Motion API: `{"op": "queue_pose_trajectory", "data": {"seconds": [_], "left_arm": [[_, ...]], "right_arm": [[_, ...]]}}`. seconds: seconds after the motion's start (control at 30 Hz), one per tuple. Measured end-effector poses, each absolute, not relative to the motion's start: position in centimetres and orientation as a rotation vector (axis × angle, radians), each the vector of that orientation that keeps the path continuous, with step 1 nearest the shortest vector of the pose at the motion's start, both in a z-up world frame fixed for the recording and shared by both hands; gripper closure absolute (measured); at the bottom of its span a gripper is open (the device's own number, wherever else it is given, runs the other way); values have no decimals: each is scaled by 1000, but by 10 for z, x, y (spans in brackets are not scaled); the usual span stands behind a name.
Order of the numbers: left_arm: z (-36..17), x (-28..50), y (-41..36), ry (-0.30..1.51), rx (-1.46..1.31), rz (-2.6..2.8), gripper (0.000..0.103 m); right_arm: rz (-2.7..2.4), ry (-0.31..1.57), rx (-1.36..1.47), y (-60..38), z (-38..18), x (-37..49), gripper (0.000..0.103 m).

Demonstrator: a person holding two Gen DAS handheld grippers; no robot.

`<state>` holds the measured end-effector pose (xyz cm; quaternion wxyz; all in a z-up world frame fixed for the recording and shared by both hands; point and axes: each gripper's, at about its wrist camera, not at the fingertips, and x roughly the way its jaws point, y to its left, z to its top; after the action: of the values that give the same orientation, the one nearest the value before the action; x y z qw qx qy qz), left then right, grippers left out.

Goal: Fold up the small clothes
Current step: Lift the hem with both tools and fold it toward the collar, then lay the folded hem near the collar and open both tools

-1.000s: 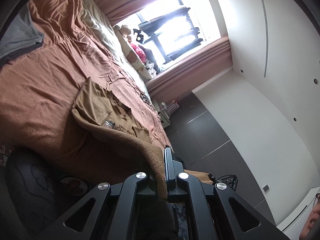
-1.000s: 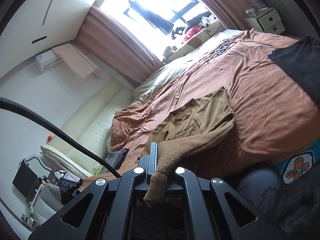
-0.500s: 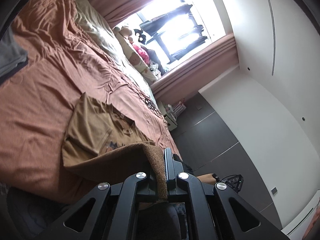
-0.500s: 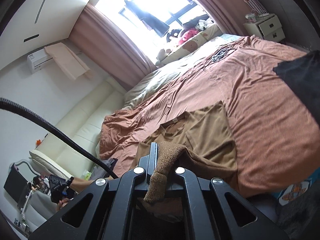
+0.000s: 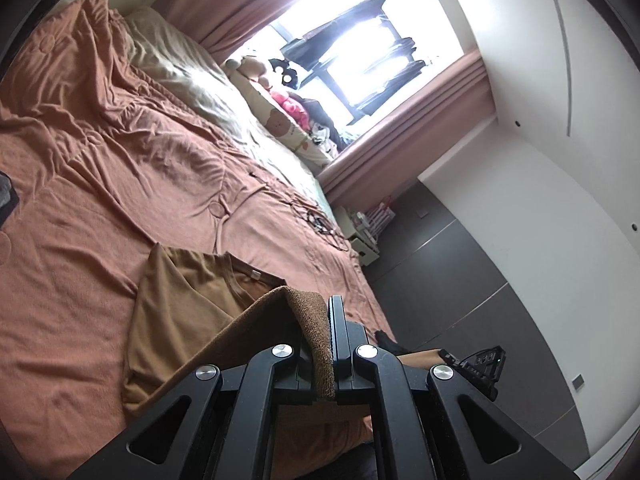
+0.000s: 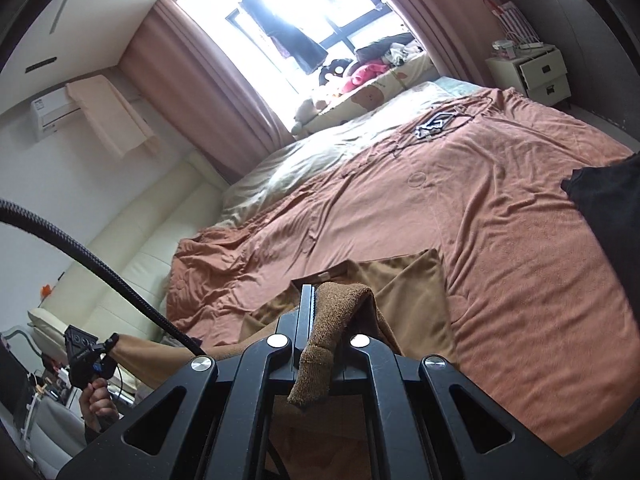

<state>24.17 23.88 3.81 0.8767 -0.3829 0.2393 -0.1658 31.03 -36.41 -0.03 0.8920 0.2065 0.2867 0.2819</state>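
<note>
Left wrist view: left hand-held gripper (image 5: 326,322) has its jaws clamped on a folded-over edge of the brown T-shirt (image 5: 188,304); the pinched hem shows its textured inner face and runs down between the two fingers. The rest of the shirt lies flat on the bed (image 5: 120,184), on a rust-orange cover, collar pointing toward the window (image 5: 360,44). The lifted edge arches over the lower part of the garment, so that part is hidden. Pale pillow (image 5: 192,80) and soft toys (image 5: 280,96) sit along the sill side of the bed; pink curtain (image 5: 408,136) hangs below the window. White nightstand (image 5: 366,246) stands just beside the far corner of the bed. Right wrist view: right hand-held gripper (image 6: 320,320) is likewise closed on the shirt hem, a thick roll of fabric hanging down between its jaws toward the camera. The shirt body (image 6: 412,292) lies on the bed cover (image 6: 500,240) just ahead of the fingertips, neckline label visible. Black garment (image 6: 608,208) rests on the bed at right, well apart from the shirt. Braided black cable (image 6: 80,256) crosses the left side; the person's other hand (image 6: 98,400) grips the left tool's handle at lower left. Wall air conditioner (image 6: 52,114) at upper left, cream sofa (image 6: 132,248) beside the bed
</note>
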Motion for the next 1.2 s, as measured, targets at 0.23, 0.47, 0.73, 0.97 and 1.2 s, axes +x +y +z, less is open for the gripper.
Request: {"op": "queue_pose_trajectory", "data": {"seconds": [0.23,0.47,0.73,0.97,1.2], "left_arm": [[1,293,244,591,-805,-266,99],[-41,342,255,686,-828,-182,99],[-54,385,269,726,-792,-100,99],[-77,422,271,794,-748,-39,99],[-120,453,273,897,-735,23,99]], "right_arm": [[540,680,407,-339,-17,362,103],[499,774,399,-315,-42,419,103],[467,823,378,-290,-56,471,103],[413,858,354,-272,-73,510,103],[360,923,369,-259,-104,538,103]]}}
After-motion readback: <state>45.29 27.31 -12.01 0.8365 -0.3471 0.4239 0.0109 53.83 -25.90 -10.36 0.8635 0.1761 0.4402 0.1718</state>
